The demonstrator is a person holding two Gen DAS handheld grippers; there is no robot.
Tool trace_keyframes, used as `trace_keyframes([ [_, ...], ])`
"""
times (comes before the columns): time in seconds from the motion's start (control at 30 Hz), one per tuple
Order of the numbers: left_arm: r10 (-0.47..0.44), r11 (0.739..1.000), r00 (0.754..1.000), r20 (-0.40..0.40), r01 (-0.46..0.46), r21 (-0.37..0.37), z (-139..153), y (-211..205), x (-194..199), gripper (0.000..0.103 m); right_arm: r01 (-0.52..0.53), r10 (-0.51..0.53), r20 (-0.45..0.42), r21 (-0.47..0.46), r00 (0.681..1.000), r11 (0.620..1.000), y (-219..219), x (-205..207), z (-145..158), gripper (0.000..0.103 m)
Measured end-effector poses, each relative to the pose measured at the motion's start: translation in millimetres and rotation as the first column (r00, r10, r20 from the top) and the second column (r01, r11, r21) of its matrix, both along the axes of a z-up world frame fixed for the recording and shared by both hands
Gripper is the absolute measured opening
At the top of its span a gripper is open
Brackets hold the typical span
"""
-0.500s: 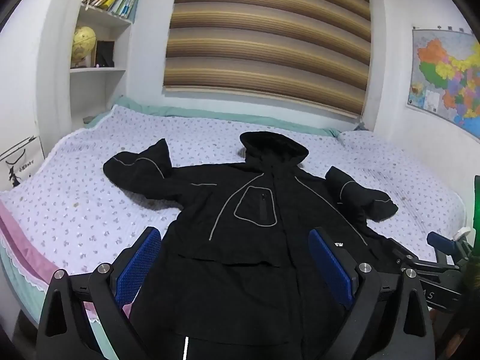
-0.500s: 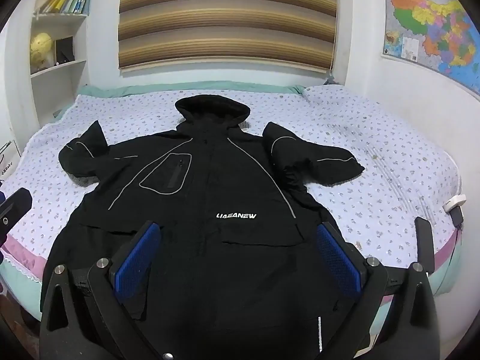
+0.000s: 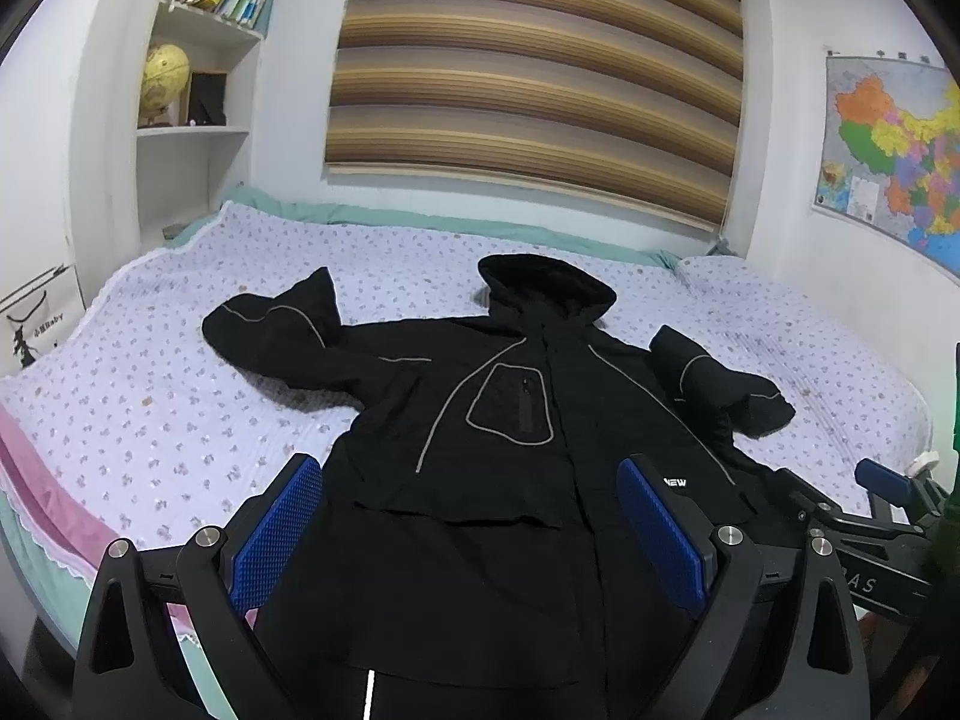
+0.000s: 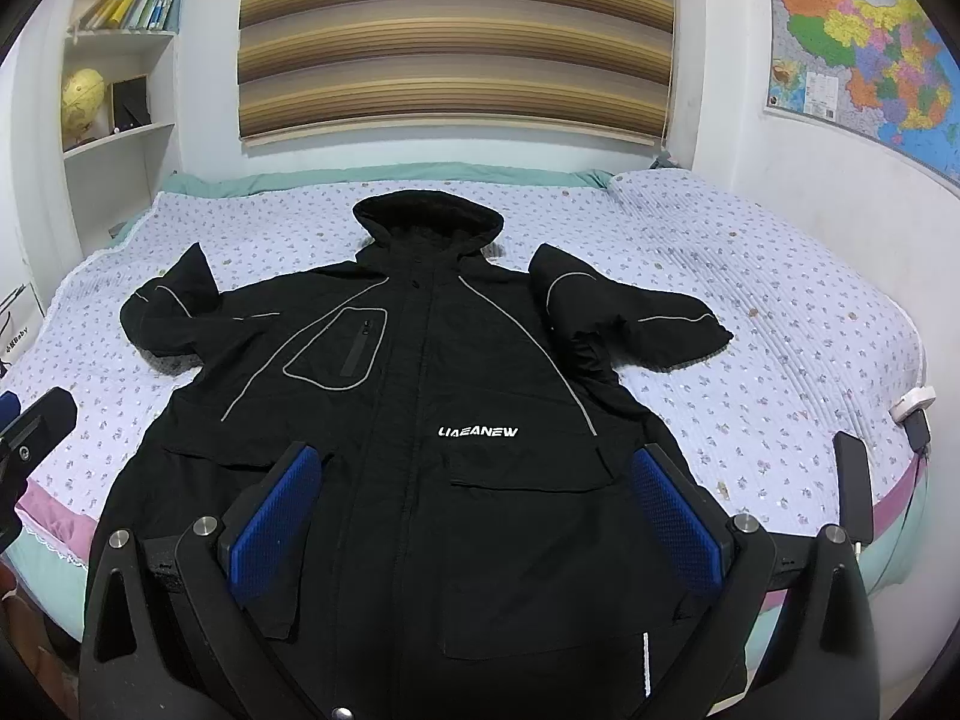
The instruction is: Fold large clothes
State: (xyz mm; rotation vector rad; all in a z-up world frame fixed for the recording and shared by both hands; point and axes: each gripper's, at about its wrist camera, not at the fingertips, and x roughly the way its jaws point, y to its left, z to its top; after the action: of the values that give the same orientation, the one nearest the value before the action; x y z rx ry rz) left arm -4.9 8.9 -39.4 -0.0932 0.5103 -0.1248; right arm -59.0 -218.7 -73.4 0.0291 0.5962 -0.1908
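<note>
A large black hooded jacket (image 3: 480, 480) with grey piping and white lettering lies face up on the bed, hood towards the wall, both sleeves spread sideways; it also shows in the right wrist view (image 4: 420, 420). My left gripper (image 3: 468, 534) is open and empty, held above the jacket's lower left part. My right gripper (image 4: 477, 522) is open and empty above the jacket's lower middle. The right gripper's blue pad shows at the right edge of the left wrist view (image 3: 882, 480). The jacket's hem is hidden behind the grippers.
The bed (image 3: 150, 408) has a floral purple sheet with a pink and green edge. A bookshelf with a yellow globe (image 3: 165, 84) stands at the back left. A striped blind (image 3: 534, 78) and a wall map (image 4: 864, 42) hang behind. A white charger (image 4: 912, 402) lies at the bed's right edge.
</note>
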Motion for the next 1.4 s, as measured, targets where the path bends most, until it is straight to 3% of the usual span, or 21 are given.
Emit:
trace_keyframes([
  [0.27,0.021,1.000,1.000,-0.004,-0.021,0.007,-5,5,5,0.099,0.017,-0.017,0.006,0.026,1.000,1.000,-4,5,3,0.103],
  [0.57,0.034,0.999,0.999,-0.004,-0.034,0.009,-12,11,12,0.099,-0.001,0.002,0.030,-0.033,1.000,0.999,7,15,-3,0.103],
  [0.87,0.065,0.998,0.997,-0.029,-0.065,0.018,-14,17,26,0.099,0.003,-0.002,0.065,-0.020,0.998,1.000,8,25,-1,0.103],
  [1.0,0.081,0.996,0.997,-0.015,-0.081,0.040,-4,29,35,0.099,-0.017,0.019,0.066,-0.030,0.998,0.999,16,32,3,0.103],
  [1.2,0.094,0.995,0.995,0.011,-0.094,-0.021,11,59,44,0.099,-0.055,0.057,0.069,-0.033,0.996,0.998,36,46,10,0.103],
  [1.4,0.070,0.997,0.996,0.049,-0.072,0.029,23,60,56,0.099,-0.087,0.091,0.095,-0.046,0.991,0.995,57,61,24,0.103],
])
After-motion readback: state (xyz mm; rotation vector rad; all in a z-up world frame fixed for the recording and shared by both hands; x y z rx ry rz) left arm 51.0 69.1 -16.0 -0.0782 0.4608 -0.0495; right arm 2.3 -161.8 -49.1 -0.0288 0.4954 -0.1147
